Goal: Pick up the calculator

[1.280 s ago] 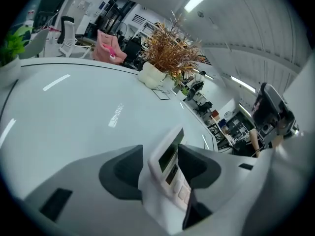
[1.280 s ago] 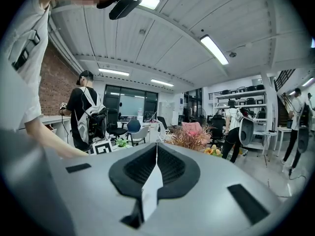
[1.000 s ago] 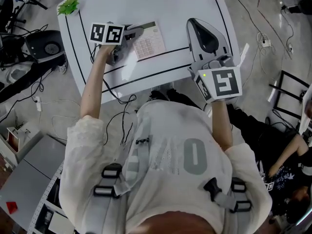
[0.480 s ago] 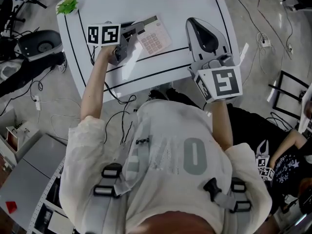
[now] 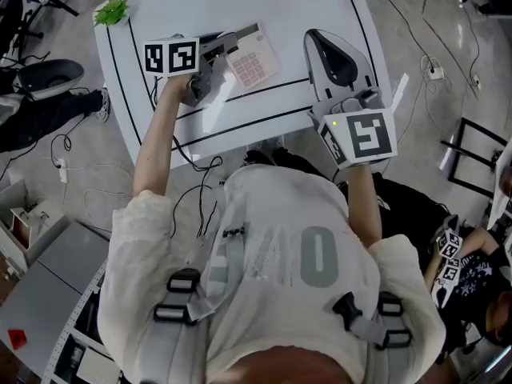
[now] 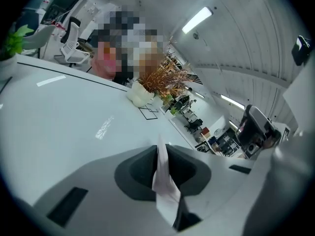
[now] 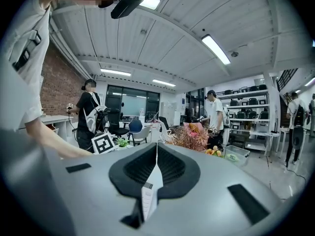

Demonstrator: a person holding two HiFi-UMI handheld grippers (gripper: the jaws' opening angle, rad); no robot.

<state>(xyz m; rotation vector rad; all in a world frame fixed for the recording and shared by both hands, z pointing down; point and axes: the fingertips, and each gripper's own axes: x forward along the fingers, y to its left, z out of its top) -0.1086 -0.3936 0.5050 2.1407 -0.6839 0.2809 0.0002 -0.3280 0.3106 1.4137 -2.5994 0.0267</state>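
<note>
1. A white table (image 5: pixel 200 6) ruled with black lines fills the far part of the head view. A green plant (image 5: pixel 112 10) sits at its far-left corner, and cables (image 5: pixel 192 157) trail over the grey floor (image 5: pixel 432 22) around it.
2. Beyond the table is a workshop with a brick wall (image 7: pixel 56 87), shelves (image 7: pixel 246 100) and a strip light (image 7: pixel 216 49) overhead. A person (image 7: pixel 91 109) stands near the wall.
3. The calculator (image 5: pixel 252 58) is over the far middle of the table, keys up. Its left edge is in your left gripper (image 5: pixel 226 45).
4. Your left arm (image 5: pixel 152 150) stretches out over the table's left side, with the gripper angled somewhat downward. Its jaws have just been closing and now pinch the calculator's edge. In the left gripper view that edge shows as a thin pale strip between them.
5. Your right gripper (image 5: pixel 318 40) hangs over the table's near-right edge, pointing away almost level and well apart from the calculator. Its jaws are pressed together with nothing between them.
</note>
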